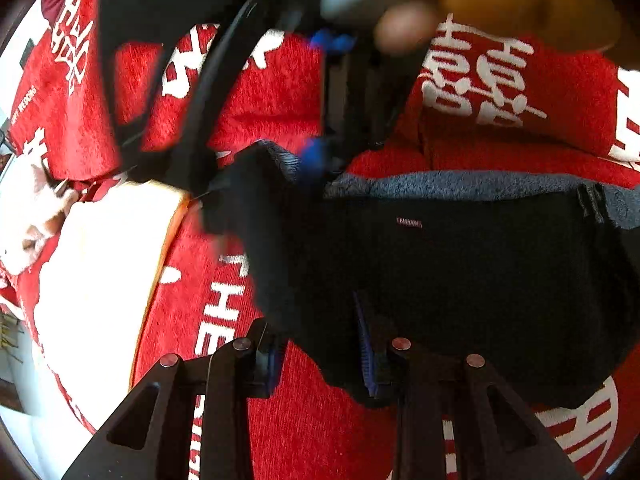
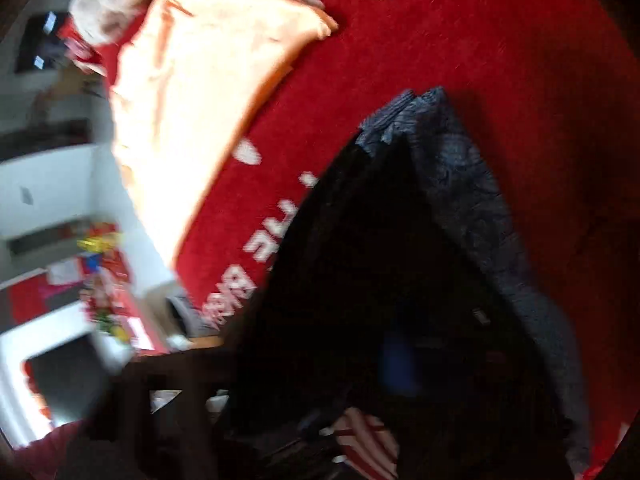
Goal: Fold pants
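Black pants (image 1: 460,264) with a grey fleece lining lie on a red blanket (image 1: 312,432) with white lettering. My left gripper (image 1: 324,364) is low over the pants' near edge, its jaws apart with cloth hanging between them. My right gripper (image 1: 320,148), with blue pads, shows in the left wrist view, pinching a raised corner of the pants by the waistband. In the blurred right wrist view the pants (image 2: 380,280) fill the lower middle and hide the fingers; grey lining (image 2: 460,184) shows along the edge.
A cream and orange folded cloth (image 1: 104,288) lies on the blanket left of the pants, also in the right wrist view (image 2: 192,112). Beyond the bed's edge stand white furniture and colourful clutter (image 2: 100,280). A person's hand (image 1: 408,28) holds the right gripper.
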